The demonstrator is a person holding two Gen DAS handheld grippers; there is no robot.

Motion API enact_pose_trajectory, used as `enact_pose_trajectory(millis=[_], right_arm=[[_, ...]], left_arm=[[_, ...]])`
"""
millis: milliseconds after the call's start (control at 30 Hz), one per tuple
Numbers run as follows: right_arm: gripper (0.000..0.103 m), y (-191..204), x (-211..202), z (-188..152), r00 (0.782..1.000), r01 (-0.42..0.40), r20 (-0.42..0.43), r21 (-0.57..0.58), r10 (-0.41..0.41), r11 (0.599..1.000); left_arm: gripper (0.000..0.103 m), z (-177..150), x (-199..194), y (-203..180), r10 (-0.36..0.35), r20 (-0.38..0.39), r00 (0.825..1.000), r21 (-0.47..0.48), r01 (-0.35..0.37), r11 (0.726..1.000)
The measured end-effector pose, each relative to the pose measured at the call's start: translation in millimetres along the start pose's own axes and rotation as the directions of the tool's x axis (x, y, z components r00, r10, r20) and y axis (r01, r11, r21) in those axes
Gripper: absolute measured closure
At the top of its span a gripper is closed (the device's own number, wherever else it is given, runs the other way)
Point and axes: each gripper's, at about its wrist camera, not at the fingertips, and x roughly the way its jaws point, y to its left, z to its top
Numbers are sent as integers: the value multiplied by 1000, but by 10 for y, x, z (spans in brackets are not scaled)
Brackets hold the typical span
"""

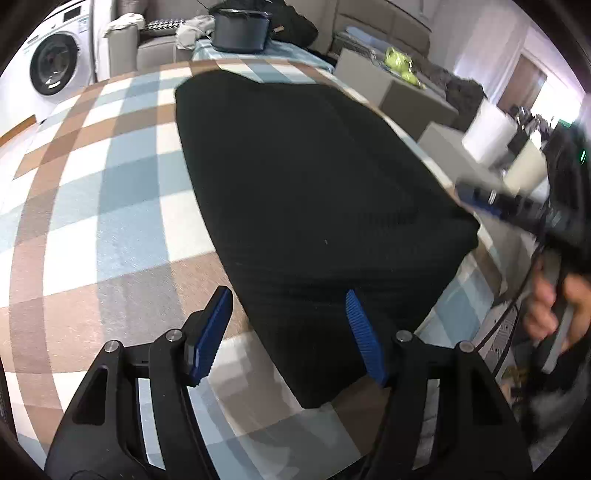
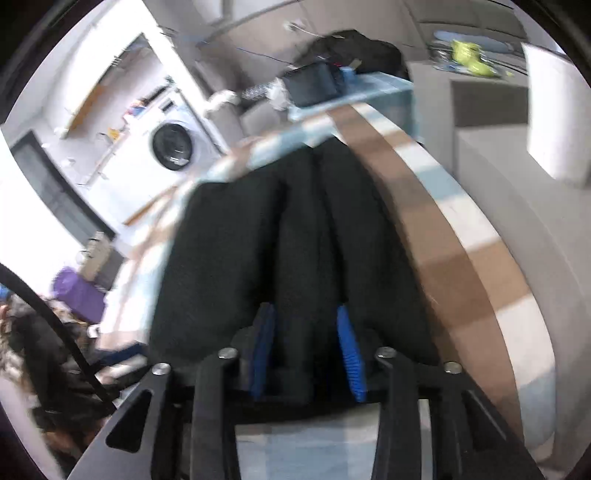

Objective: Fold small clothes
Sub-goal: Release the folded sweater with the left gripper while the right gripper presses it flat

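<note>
A black garment (image 1: pixel 303 177) lies flat on the checked tablecloth (image 1: pixel 110 177), folded into a long slab that reaches toward the table's right edge. My left gripper (image 1: pixel 286 306) is open low over its near end, one blue pad over the bare cloth and the other over the garment. In the left wrist view my right gripper (image 1: pixel 466 192) is blurred at the garment's right corner, with a hand (image 1: pixel 554 306) on its handle. In the right wrist view the right gripper (image 2: pixel 306 314) stands partly open, and a raised ridge of the black garment (image 2: pixel 229 240) runs between its pads.
A dark tub (image 1: pixel 240 31) stands at the table's far end. A washing machine (image 1: pixel 55 62) is beyond the far left corner. Grey boxes (image 1: pixel 406 96) and a white roll (image 1: pixel 487 133) stand off the right edge. Checked cloth lies bare left of the garment.
</note>
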Motion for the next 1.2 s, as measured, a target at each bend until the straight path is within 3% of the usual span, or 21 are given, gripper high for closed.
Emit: enact_pose_trajectory(millis=[100, 167, 333, 467, 533, 633, 700, 833, 900, 1000, 1033, 1100, 1200], right_arm=[[65, 137, 49, 56, 994, -103, -38, -27, 102, 994], [65, 217, 273, 62, 979, -168, -119, -10, 165, 986], [65, 209, 622, -10, 973, -123, -191, 38, 128, 992], [98, 318, 583, 70, 965, -219, -148, -16, 214, 976], [98, 412, 465, 156, 967, -245, -82, -59, 240, 968], [98, 353, 536, 191, 989, -123, -93, -87, 115, 989], [98, 273, 664, 155, 989, -68, -136, -72, 58, 995], [86, 92, 616, 58, 970, -165, -181, 5, 163, 986], [69, -3, 467, -46, 963, -206, -178, 11, 205, 979], [68, -13, 351, -195, 952, -242, -196, -4, 236, 970], [70, -6, 338, -257, 956, -227, -198, -25, 218, 974], [93, 18, 420, -302, 963, -185, -208, -49, 171, 981], [95, 91, 256, -291, 962, -257, -116, -85, 246, 963]], left_arm=[[42, -50, 87, -99, 5, -34, 999, 35, -4, 999], [42, -78, 99, -146, 17, -36, 999, 54, -15, 998], [42, -107, -19, -99, -9, -11, 1000, 30, 10, 1000], [42, -78, -76, 27, -17, 7, 1000, -29, 17, 999], [42, -35, -86, 108, -10, 21, 1000, -63, 12, 998], [42, 6, -85, 201, -21, 29, 999, -106, 24, 994], [42, 21, -63, 224, -15, 19, 1000, -115, 17, 993], [42, 34, -55, 227, -13, 18, 1000, -105, 15, 994], [42, 41, -42, 216, -14, 20, 1000, -97, 16, 995], [42, 56, 8, 196, -25, 13, 1000, -98, 26, 995], [42, 70, 31, 191, -27, 9, 1000, -99, 28, 995], [42, 93, 66, 167, -28, 6, 1000, -96, 29, 995], [42, 118, 59, 127, -26, 12, 1000, -84, 27, 996]])
